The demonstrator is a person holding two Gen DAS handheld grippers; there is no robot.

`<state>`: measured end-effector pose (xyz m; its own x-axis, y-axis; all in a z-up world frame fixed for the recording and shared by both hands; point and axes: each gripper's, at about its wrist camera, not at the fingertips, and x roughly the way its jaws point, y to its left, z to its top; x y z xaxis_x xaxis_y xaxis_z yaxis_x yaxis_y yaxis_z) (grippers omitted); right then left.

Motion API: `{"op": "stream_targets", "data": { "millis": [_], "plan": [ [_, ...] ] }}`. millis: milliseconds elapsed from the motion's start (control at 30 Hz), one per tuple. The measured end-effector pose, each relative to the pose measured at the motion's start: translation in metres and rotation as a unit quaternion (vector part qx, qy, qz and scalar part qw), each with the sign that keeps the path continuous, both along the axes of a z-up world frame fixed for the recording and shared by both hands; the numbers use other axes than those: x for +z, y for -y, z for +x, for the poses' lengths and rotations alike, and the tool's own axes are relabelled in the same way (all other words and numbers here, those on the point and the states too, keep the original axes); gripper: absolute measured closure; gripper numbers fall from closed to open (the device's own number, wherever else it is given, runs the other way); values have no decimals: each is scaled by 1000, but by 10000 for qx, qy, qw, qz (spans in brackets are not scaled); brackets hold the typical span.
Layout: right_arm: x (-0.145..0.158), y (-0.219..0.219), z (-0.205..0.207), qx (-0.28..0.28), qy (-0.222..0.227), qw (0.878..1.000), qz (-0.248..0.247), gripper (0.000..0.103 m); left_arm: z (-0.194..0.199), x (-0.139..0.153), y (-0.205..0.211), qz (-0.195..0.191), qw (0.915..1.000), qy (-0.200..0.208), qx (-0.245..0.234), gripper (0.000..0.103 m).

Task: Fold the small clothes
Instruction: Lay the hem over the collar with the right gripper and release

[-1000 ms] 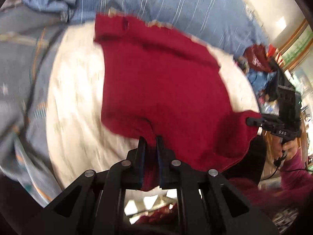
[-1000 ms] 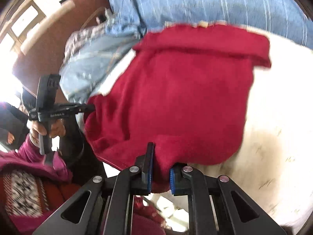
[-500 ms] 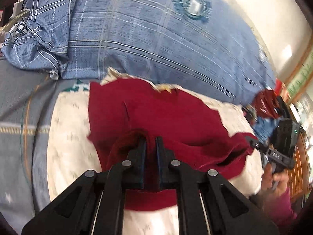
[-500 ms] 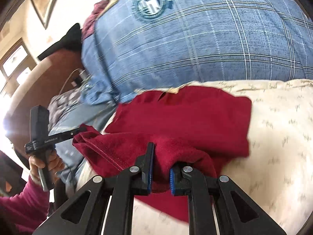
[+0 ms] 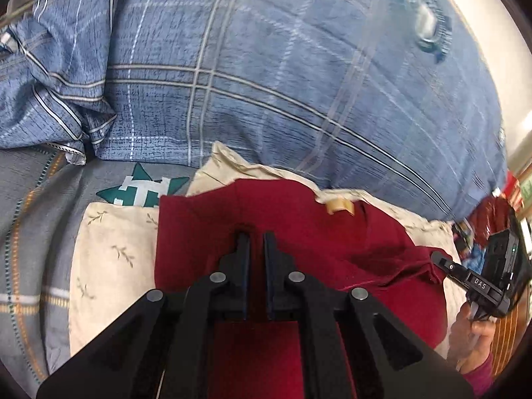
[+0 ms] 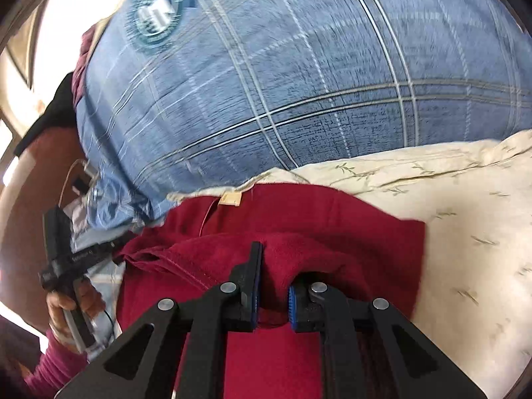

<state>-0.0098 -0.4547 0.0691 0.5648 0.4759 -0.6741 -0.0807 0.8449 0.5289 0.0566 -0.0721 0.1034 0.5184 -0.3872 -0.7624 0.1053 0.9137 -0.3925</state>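
Observation:
A dark red fleece garment [image 5: 299, 232] lies on a cream cloth with a leaf print [image 5: 109, 252], its near half folded over toward the far edge. My left gripper [image 5: 256, 237] is shut on the garment's folded edge, low over the cloth. My right gripper [image 6: 272, 266] is shut on a thick bunch of the same garment [image 6: 332, 226]. A small tan label [image 6: 229, 198] shows at the garment's far edge. Each gripper also appears in the other's view, the right in the left wrist view [image 5: 439, 259] and the left in the right wrist view [image 6: 114, 249].
A big blue plaid pillow [image 5: 282, 76] rises right behind the garment. A grey patterned bedspread [image 5: 30, 226] lies to the left. The person's hand [image 6: 73, 299] and magenta sleeve are at the lower left of the right wrist view.
Both grippers carried the garment's near edge forward and down, folding it over toward the pillow. The garment went from hanging spread out to lying doubled on the cream cloth.

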Motion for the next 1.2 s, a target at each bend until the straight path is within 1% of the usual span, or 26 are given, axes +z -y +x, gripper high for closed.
{"op": "stream_targets", "data": {
  "millis": [67, 100, 167, 233, 267, 300, 333, 367, 400, 433, 500, 533, 600, 633, 667, 733, 833, 900, 1033, 1067, 1200],
  "plan": [
    [-8, 1, 12, -93, -43, 9999, 103, 89, 7, -5, 0, -17, 10000, -58, 41, 98],
    [-11, 1, 17, -128, -83, 9997, 171, 86, 8, -7, -1, -63, 9999, -74, 46, 97],
    [-15, 6, 24, -185, -307, 9985, 420, 81, 11, -8, -5, -223, 9996, -173, 34, 96],
    [-10, 17, 19, -265, -341, 9951, 884, 72, 9, -5, -9, -362, 9991, -230, -56, 88],
    [-6, 18, 15, -286, -313, 9945, 956, 64, 7, -1, -11, -421, 9989, -190, -122, 72],
    [2, 21, 7, -327, -207, 9947, 955, 54, 4, 2, -12, -412, 9990, -124, -121, 42],
    [8, 22, 2, -405, -85, 9956, 839, 50, 0, 8, -15, -343, 9994, 20, -16, 32],
    [15, 24, -5, -502, 72, 9963, 692, 48, -4, 14, -18, -314, 9992, 203, 120, 26],
    [23, 26, -12, -563, 251, 9963, 591, 48, -7, 19, -19, -346, 9987, 336, 160, 26],
    [27, 27, -14, -570, 328, 9963, 557, 48, -8, 22, -20, -383, 9985, 382, 123, 26],
    [30, 22, -15, -515, 342, 9974, 366, 52, -8, 24, -18, -356, 9987, 366, 83, 26],
    [29, 13, -12, -426, 297, 9986, 87, 53, -8, 24, -15, -290, 9989, 360, 89, 26],
    [26, -4, -5, -269, 310, 9986, -334, 58, -6, 19, -5, -8, 9993, 367, 80, 26],
    [22, -14, 1, -186, 270, 9979, -560, 59, -5, 16, 1, 208, 9990, 380, 74, 26],
    [17, -20, 6, -166, 177, 9968, -762, 60, -4, 13, 5, 319, 9988, 375, 76, 26],
    [5, -29, 19, -273, -4, 9925, -1190, 60, -1, 5, 13, 574, 9976, 375, 65, 26],
    [-11, -33, 35, -397, -63, 9849, -1687, 60, 6, -5, 20, 962, 9944, 403, 140, 26],
    [-23, -30, 45, -444, -214, 9844, -1687, 62, 11, -13, 21, 1161, 9923, 370, 209, 26],
    [-41, -25, 57, -546, -333, 9854, -1576, 61, 19, -28, 22, 1258, 9914, 226, 269, 26],
    [-42, -25, 58, -551, -332, 9856, -1565, 59, 20, -30, 23, 1276, 9912, 220, 272, 26],
    [-36, -25, 55, -527, -306, 9853, -1595, 59, 18, -29, 24, 1357, 9900, 277, 277, 26]
  ]
}}
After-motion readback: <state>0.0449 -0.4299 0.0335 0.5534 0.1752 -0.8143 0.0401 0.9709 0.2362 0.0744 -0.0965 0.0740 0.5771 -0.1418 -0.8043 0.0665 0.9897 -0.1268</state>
